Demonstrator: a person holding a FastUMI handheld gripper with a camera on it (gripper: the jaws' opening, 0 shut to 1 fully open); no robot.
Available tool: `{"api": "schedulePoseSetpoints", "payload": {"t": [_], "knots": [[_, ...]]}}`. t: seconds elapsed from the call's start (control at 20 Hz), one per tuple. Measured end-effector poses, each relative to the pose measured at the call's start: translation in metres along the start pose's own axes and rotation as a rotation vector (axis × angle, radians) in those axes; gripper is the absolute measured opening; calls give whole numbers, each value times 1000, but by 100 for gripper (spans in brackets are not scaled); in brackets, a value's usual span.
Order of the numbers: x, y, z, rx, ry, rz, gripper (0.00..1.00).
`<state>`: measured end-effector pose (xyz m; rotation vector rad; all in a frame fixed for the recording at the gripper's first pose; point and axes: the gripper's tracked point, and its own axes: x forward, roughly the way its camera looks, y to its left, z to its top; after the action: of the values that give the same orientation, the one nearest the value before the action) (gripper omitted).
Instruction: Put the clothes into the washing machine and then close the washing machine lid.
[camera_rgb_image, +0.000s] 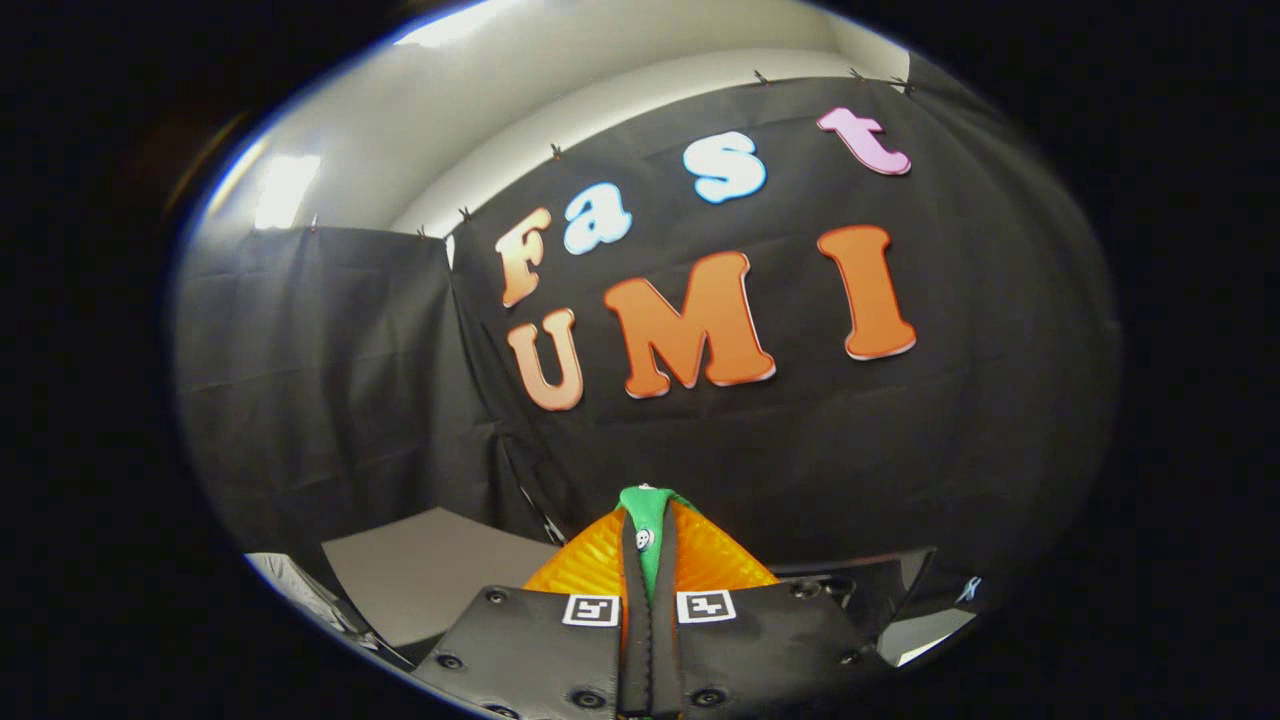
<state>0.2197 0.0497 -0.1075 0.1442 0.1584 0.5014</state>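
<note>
Gripper view has us looking along the fingers (648, 560), which are pressed nearly together with a green strip of the garment (648, 512) pinched between them. We read this as a firm hold on a small orange piece of clothing with green trim and a small white button; its orange cloth (590, 565) fans out to the left and right just beyond the fingertips. The garment is lifted up against the booth's black wall, well above the grey worktop (430, 570) that lies low and to the left.

We cannot make out the washing machine for certain; a dark glossy edge (880, 580) low to the right may belong to it. Our worry is the narrow grip: only the trim is caught, so a quick swing could let the cloth slide free. Loose folds might also drape over the drum's rim and later block the lid.
</note>
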Motion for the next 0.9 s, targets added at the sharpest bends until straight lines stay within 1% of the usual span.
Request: {"api": "schedulePoseSetpoints", "payload": {"t": [0.05, 0.15, 0.3, 0.45, 0.65, 0.75, 0.9], "knots": [[-1, -6, -20, 0, 32, -23, 8], [0, -9, -64, 8, 101, -41, 8], [11, -21, -129, 17, 207, -82, 8], [19, -32, -195, 63, 327, -112, 8], [17, -59, -279, 109, 486, -198, 8], [15, -72, -311, 142, 550, -243, 8], [15, -83, -346, 191, 620, -303, 8]]}}
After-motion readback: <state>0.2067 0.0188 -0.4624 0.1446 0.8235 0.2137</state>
